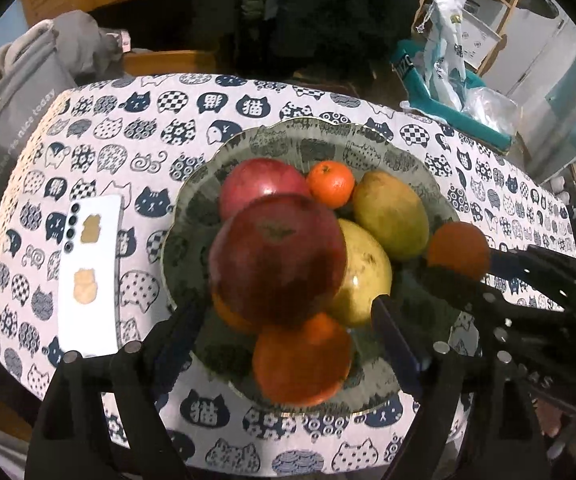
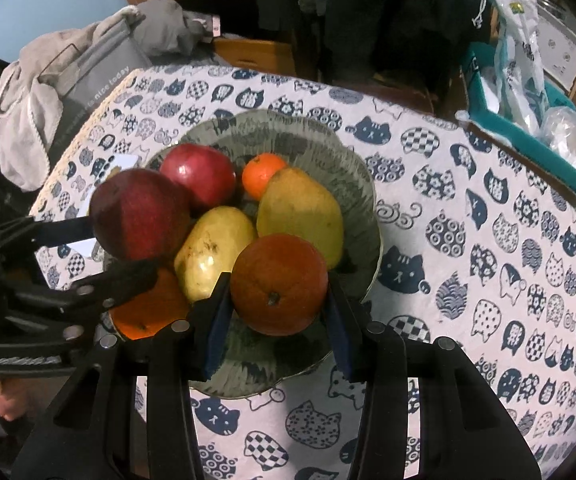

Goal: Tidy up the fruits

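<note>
Right tongs point(image 2: 277, 300), nearest the lens in the right wrist view, are clamped on a large orange point(image 2: 279, 284), one blue pad against each side of the fruit. That orange hangs over the near part of a green patterned glass plate point(image 2: 362, 184) on the table point(image 2: 488, 240), which wears a cat-print cloth.

Contents of the plate: a red apple point(image 2: 197, 176) at the back, a small tangerine point(image 2: 261, 174) just beside it, two yellow-green mangoes point(image 2: 300, 210) lying side by side in the middle, and another orange point(image 2: 147, 314) at the near left edge, partly hidden.

Left tongs point(image 1: 283, 308) stand around a second, darker red apple point(image 1: 277, 260), which sits on top of the pile, above the near-left orange and against one mango. Their fingers point(image 1: 392, 340) flank the apple with a gap showing on the right side in the left wrist view; the pads are not pressing it.

Beside the plate, to its left in the left wrist view, a white phone point(image 1: 89, 276) lies flat on the cloth. A teal tray point(image 2: 528, 132) with plastic bags sits off the far right corner of the table.
</note>
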A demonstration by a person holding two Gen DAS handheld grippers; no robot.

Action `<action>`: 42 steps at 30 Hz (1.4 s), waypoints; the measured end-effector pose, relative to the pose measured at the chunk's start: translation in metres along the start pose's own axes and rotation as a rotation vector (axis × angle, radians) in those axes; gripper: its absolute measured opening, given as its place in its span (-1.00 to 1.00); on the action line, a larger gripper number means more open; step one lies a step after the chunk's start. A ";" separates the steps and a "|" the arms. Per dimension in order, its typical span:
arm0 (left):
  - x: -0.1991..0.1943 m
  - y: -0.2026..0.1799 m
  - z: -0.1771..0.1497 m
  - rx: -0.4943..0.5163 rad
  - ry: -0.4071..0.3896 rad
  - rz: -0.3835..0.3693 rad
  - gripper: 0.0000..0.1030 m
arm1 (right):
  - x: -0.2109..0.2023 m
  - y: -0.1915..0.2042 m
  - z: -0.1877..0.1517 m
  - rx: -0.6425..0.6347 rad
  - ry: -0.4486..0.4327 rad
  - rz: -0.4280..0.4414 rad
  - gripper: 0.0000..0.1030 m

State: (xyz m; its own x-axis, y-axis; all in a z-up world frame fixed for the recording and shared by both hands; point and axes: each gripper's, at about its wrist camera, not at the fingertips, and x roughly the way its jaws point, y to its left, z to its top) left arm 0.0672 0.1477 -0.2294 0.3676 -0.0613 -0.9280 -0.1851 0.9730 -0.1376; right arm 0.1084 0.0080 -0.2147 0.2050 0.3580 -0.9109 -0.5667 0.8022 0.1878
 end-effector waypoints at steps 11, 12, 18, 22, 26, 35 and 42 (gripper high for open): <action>-0.032 -0.001 -0.010 -0.011 -0.036 0.010 0.68 | -0.005 0.002 0.000 0.004 0.000 0.001 -0.13; -0.036 -0.002 -0.010 -0.013 -0.039 0.011 0.68 | -0.006 0.003 0.000 0.003 -0.003 0.000 -0.04; -0.054 -0.007 -0.009 -0.013 -0.073 0.001 0.68 | -0.014 0.004 0.001 -0.002 -0.020 -0.002 0.09; -0.067 -0.007 -0.009 -0.025 -0.102 -0.002 0.68 | -0.035 0.003 0.003 0.010 -0.065 -0.018 0.09; -0.083 -0.011 -0.007 -0.030 -0.138 -0.003 0.68 | -0.071 0.004 0.008 -0.007 -0.142 -0.080 0.18; -0.129 -0.026 -0.006 -0.015 -0.258 -0.005 0.75 | -0.154 0.008 0.008 -0.025 -0.321 -0.193 0.46; -0.172 -0.038 -0.005 -0.004 -0.391 0.027 0.96 | -0.207 0.006 0.000 -0.029 -0.427 -0.235 0.50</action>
State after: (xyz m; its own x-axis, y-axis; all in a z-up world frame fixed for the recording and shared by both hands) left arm 0.0063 0.1204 -0.0663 0.6820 0.0540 -0.7293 -0.2022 0.9723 -0.1171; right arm 0.0627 -0.0613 -0.0249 0.6356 0.3378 -0.6942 -0.4869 0.8732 -0.0209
